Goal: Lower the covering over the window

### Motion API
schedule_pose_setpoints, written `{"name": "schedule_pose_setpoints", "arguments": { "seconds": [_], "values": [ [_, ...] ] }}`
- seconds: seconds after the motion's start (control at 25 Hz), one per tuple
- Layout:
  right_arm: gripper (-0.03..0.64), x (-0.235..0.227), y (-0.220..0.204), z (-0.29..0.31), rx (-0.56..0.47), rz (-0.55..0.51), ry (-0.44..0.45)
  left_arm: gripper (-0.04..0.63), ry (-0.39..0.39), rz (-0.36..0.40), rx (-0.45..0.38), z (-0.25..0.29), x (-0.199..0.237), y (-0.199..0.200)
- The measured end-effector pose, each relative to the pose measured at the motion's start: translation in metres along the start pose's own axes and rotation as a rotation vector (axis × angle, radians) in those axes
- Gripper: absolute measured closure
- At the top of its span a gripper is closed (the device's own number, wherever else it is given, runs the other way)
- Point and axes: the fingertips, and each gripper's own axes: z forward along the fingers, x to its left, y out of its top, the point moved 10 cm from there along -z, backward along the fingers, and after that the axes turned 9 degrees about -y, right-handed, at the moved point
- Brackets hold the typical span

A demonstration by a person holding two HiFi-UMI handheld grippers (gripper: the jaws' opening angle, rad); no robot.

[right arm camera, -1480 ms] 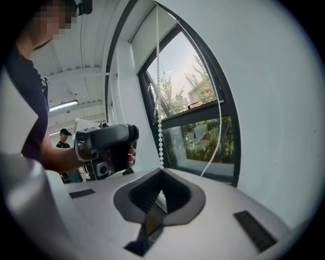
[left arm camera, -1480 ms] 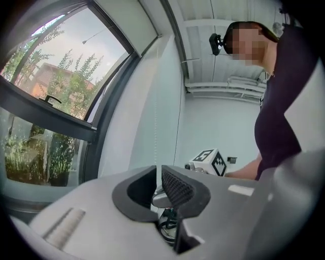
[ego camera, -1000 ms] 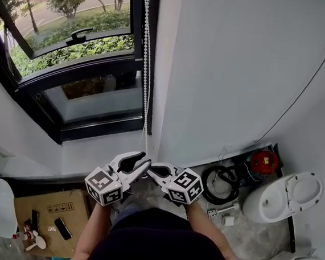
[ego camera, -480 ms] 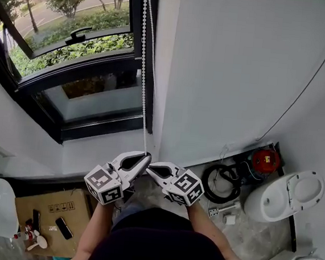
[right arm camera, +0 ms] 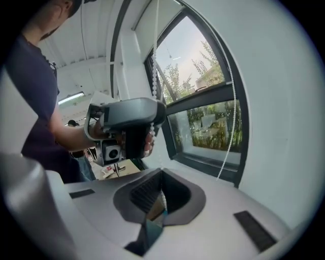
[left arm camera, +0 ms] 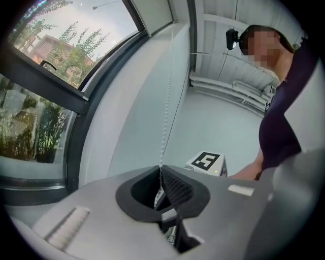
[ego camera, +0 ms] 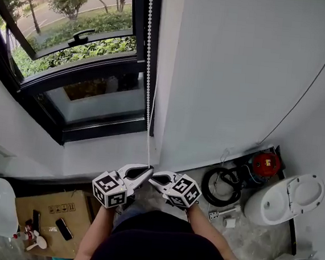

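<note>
Head view: bead chain (ego camera: 149,79) vertical, taut.

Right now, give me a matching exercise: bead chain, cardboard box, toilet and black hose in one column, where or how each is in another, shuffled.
1 bead chain
2 cardboard box
3 toilet
4 black hose

A head view's lower left
B clamped in the left gripper
C coiled beside the toilet
D lid up, far right

Pairs: 1-B, 2-A, 3-D, 4-C
</note>
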Motion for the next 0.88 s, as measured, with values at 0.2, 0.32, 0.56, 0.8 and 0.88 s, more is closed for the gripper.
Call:
{"name": "schedule_pose_setpoints", "arguments": {
  "seconds": [0.2,0.32,0.56,0.8,0.88],
  "values": [
    [0.604,0.006,-0.012,0.004,0.078,-0.034,0.019,0.575,-0.006,-0.037,0.022,0.0,-0.003,-0.02],
    [0.604,0.006,-0.015,0.003,0.082,-0.048,0.019,0.575,-0.041,-0.031,0.025,0.001,-0.005,-0.025],
    [0.537,-0.002,-0.009,-0.01,0.141,-0.116,0.072,0.575,-0.072,-0.019,0.026,0.001,-0.008,-0.025],
    [0.477,-0.02,0.038,-0.068,0.036,-0.142,0.072,0.575,-0.058,-0.035,-0.004,-0.002,-0.009,-0.028],
    [0.477,-0.019,0.061,-0.084,-0.07,-0.15,0.069,0.577,-0.061,-0.035,-0.007,-0.002,-0.009,-0.03]
  ]
}}
